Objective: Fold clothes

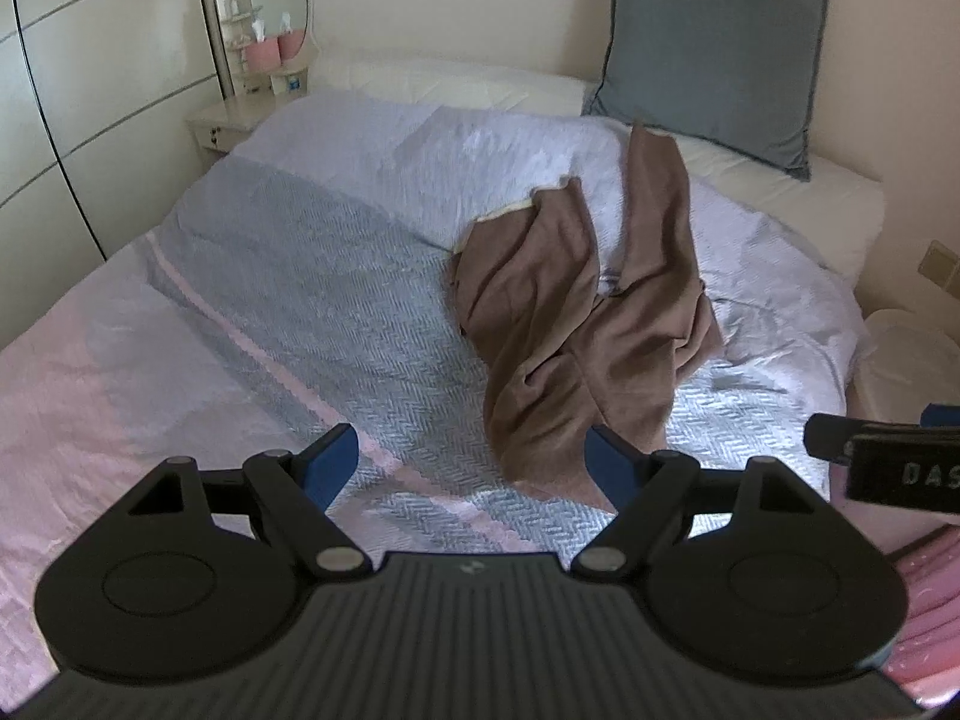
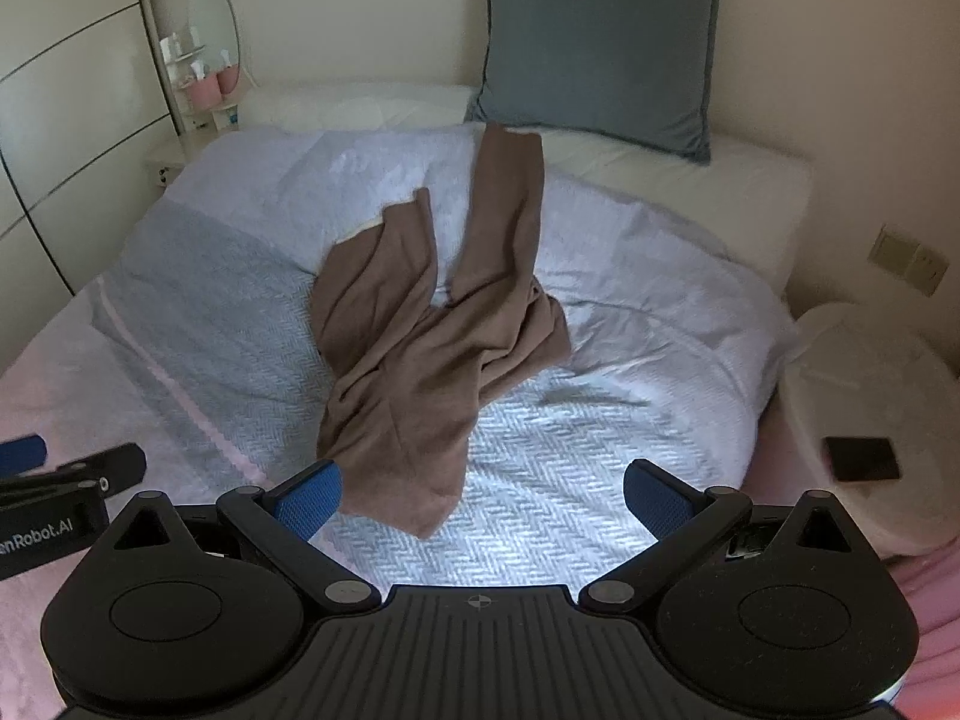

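My left gripper (image 1: 471, 459) hangs above the near edge of the bed (image 1: 240, 312), fingers spread wide and holding nothing; I have it low and level so it can drop onto fabric without fuss. Just ahead lies the brown trousers (image 1: 576, 324), crumpled on the bedspread right of centre, the two legs splayed toward the headboard edge and the grey cushion (image 1: 714, 48), the waist end bunched toward me. That end nearly reaches the near edge, so I judge it the natural place to pinch first. My right gripper (image 2: 483, 495) sits beside the left, also wide and empty, its left pad just beside the near hem. Nothing is folded yet; the garment needs flattening first, I reckon.
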Motion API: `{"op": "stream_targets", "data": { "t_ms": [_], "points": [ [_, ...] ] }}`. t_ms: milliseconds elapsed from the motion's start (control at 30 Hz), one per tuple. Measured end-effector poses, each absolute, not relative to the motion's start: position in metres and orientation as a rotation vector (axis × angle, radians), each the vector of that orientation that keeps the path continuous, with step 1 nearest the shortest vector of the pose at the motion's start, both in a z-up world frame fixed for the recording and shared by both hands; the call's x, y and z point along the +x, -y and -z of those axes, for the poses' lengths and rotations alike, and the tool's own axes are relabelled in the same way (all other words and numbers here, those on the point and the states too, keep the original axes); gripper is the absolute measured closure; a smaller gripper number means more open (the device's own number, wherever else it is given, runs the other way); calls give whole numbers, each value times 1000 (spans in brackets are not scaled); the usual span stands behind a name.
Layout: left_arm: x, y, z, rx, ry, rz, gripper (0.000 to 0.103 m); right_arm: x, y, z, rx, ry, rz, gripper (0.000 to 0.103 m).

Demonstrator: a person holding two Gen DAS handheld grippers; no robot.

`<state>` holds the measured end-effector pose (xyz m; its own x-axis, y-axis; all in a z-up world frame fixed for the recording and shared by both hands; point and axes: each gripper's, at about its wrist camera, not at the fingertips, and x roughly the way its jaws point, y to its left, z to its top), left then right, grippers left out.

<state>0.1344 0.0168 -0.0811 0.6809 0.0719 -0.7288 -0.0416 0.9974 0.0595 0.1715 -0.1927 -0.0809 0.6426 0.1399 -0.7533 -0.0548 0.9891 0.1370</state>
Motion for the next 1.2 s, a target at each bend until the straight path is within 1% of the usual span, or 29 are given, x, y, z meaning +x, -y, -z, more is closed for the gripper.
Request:
{"op": "stream_targets", "data": {
  "t_ms": [133, 333, 633, 700, 733, 900, 967, 1100, 1133, 1167, 1200],
  "points": [
    [162, -15, 100, 18, -855, -71, 23, 197, 214, 100, 188, -915, -128, 1],
    [203, -15, 127, 11, -896, -72, 23, 233, 238, 128, 297, -940, -132, 1],
    [258, -28, 166, -4, -939, -68, 23, 285, 256, 196, 542, -1092, -185, 1],
    [267, -30, 174, -4, -951, -66, 23, 292, 253, 210, 552, -1102, -211, 15],
    [271, -31, 179, -6, -961, -67, 23, 295, 251, 218, 550, -1113, -222, 25],
    [287, -33, 197, -17, -1003, -58, 23, 305, 236, 254, 554, -1157, -243, 27],
    [289, -34, 204, -19, -1020, -53, 23, 308, 232, 267, 559, -1172, -255, 42],
    [289, -36, 215, -26, -1051, -56, 23, 310, 226, 289, 587, -1213, -256, 42],
    [287, -38, 217, -30, -1058, -61, 23, 310, 225, 292, 598, -1218, -260, 44],
    [285, -41, 217, -34, -1062, -67, 23, 309, 224, 295, 610, -1221, -269, 71],
    [283, -44, 217, -39, -1066, -74, 23, 308, 223, 296, 622, -1224, -284, 83]
  ]
}}
